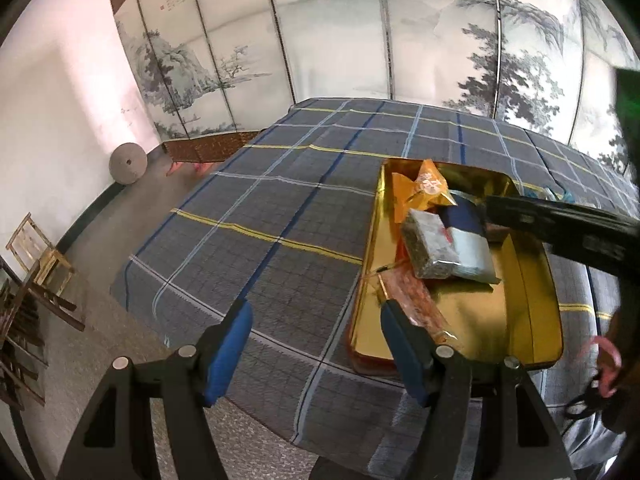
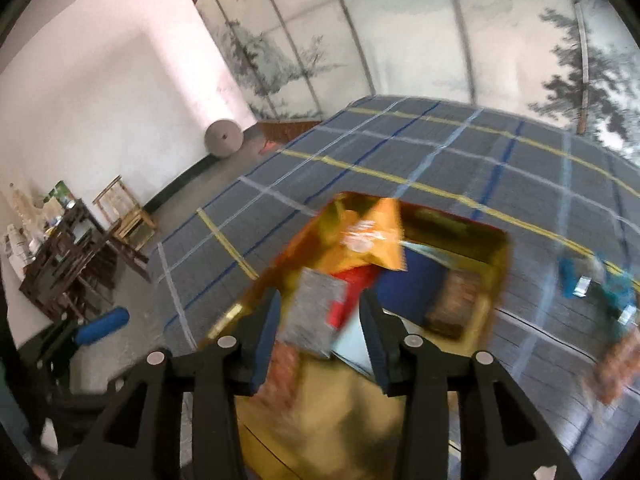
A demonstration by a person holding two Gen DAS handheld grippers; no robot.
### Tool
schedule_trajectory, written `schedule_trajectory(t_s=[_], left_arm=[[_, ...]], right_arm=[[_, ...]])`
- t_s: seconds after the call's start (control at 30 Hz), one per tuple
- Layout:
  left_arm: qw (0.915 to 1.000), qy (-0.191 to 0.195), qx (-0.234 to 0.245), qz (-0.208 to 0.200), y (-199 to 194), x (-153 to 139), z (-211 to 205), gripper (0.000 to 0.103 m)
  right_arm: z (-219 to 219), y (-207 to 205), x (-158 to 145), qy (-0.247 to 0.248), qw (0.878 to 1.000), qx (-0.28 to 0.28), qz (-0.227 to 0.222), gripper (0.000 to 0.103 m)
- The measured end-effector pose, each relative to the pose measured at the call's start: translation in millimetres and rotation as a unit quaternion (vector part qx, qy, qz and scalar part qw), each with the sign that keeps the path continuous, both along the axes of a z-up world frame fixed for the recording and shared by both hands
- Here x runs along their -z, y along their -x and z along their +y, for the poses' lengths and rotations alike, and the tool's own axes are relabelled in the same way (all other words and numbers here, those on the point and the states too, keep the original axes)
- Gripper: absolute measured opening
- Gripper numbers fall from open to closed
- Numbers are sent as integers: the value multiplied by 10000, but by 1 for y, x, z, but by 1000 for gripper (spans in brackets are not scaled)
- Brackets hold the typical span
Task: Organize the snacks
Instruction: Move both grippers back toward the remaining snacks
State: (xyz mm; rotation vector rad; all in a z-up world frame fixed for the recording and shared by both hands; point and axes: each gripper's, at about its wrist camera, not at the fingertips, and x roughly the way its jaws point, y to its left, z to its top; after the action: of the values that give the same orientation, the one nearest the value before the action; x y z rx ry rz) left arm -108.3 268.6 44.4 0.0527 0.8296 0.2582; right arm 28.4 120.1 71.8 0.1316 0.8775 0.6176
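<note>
A gold tray [image 1: 500,320] lies on the plaid cloth and holds several snack packets: an orange packet [image 1: 424,186], a grey-green block [image 1: 426,248], a dark blue packet [image 1: 460,216], a pale blue one [image 1: 472,254] and a reddish packet [image 1: 416,304]. My left gripper [image 1: 316,348] is open and empty at the tray's near left corner. My right gripper [image 2: 320,332] hovers over the tray [image 2: 492,248], blurred. Its jaws stand apart, with the grey block [image 2: 316,312] showing below them and neither pad touching it. One of its black fingers [image 1: 520,216] reaches in above the dark blue packet.
Teal packets [image 2: 576,280] and a reddish packet [image 2: 616,364] lie on the cloth right of the tray. A painted folding screen [image 1: 360,40] stands behind the table. A stone wheel [image 1: 128,164] and wooden chairs [image 1: 40,256] are on the floor to the left.
</note>
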Motion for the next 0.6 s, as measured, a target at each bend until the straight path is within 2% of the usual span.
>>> schedule_trajectory(t_s=[0.1, 0.23, 0.4, 0.5, 0.6], left_arm=[[9998, -106, 130, 57, -2, 1, -12, 68], [9986, -139, 490, 112, -4, -1, -32, 68], [9930, -154, 1149, 235, -12, -5, -69, 68], [9874, -47, 1554, 299, -18, -9, -92, 68], [9784, 111, 2030, 381, -33, -17, -121, 68]], right_arm=[[-41, 17, 0, 106, 9992, 357, -140, 46], [-100, 41, 2, 695, 9922, 939, -437, 47], [-187, 58, 19, 1587, 9687, 1856, -434, 51], [-230, 64, 31, 1759, 9566, 2306, -274, 51], [-271, 74, 43, 1748, 9470, 2695, -88, 51]])
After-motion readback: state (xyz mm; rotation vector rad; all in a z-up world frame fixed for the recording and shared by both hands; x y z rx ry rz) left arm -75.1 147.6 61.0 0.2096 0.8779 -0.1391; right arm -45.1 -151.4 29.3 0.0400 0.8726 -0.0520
